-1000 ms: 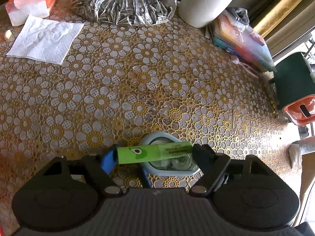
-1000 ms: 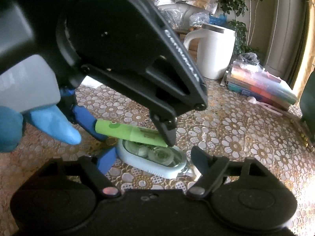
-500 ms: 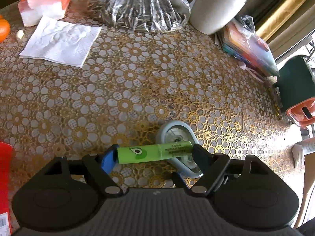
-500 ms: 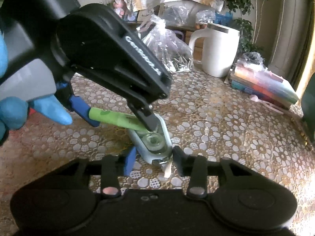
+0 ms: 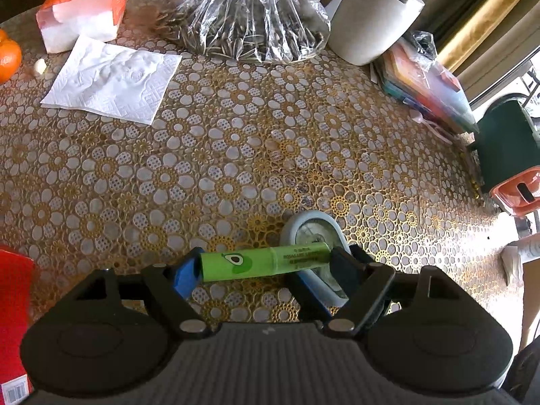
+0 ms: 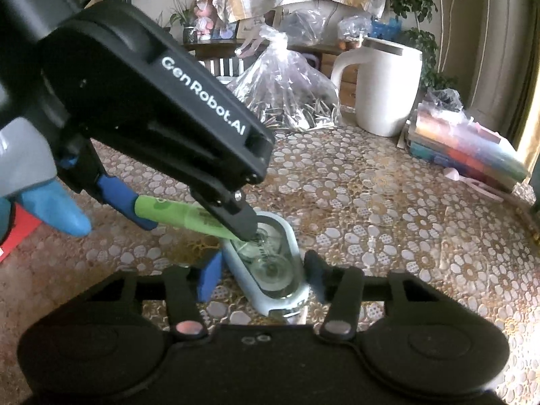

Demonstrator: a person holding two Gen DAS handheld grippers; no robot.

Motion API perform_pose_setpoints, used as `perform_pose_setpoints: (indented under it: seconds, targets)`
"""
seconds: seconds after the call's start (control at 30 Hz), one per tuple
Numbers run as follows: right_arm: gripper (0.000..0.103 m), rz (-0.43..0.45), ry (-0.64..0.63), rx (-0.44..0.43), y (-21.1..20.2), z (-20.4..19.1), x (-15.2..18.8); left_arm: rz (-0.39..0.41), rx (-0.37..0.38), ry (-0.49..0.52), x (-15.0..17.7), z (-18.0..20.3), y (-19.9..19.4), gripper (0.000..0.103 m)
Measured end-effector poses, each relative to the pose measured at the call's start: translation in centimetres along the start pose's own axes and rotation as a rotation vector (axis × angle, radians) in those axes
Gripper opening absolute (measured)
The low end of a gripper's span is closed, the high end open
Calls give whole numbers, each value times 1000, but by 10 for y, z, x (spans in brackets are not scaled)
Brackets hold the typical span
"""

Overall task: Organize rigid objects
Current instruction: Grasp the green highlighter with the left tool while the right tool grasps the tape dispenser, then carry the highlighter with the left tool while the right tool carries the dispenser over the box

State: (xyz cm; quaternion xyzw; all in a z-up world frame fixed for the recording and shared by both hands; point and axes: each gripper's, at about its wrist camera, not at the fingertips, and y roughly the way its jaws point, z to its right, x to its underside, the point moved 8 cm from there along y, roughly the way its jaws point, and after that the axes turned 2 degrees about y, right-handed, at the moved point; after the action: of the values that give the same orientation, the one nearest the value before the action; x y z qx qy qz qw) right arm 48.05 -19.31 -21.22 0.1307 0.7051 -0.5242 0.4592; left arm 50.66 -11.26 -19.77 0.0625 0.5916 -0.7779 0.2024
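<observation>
Carrying a green lip-balm tube (image 5: 265,262) crosswise in the left tongs (image 5: 263,266), clamped end to end, above mid-desk (image 5: 236,141). Straddling the pale-blue correction-tape dispenser (image 6: 270,266) with the right tongs (image 6: 261,278), parted, not yet pinching; best closing squarely across its long sides.

The bench (image 5: 236,155) carries a napkin (image 5: 111,79), tissue pack (image 5: 84,3), seed bag (image 5: 253,23), white jug (image 5: 371,20), books (image 5: 425,87) and tape dispenser (image 5: 315,233).
</observation>
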Motion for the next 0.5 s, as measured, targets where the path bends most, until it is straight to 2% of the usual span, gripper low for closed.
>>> perform_pose_setpoints:
  seconds: [0.2,0.5]
  targets:
    - [45,12,72,13,-15,-3,1,4,8,8,7,-2,-11,81]
    - [45,-26,93,46,-50,-31,6,22,36,22,26,-9,-51,81]
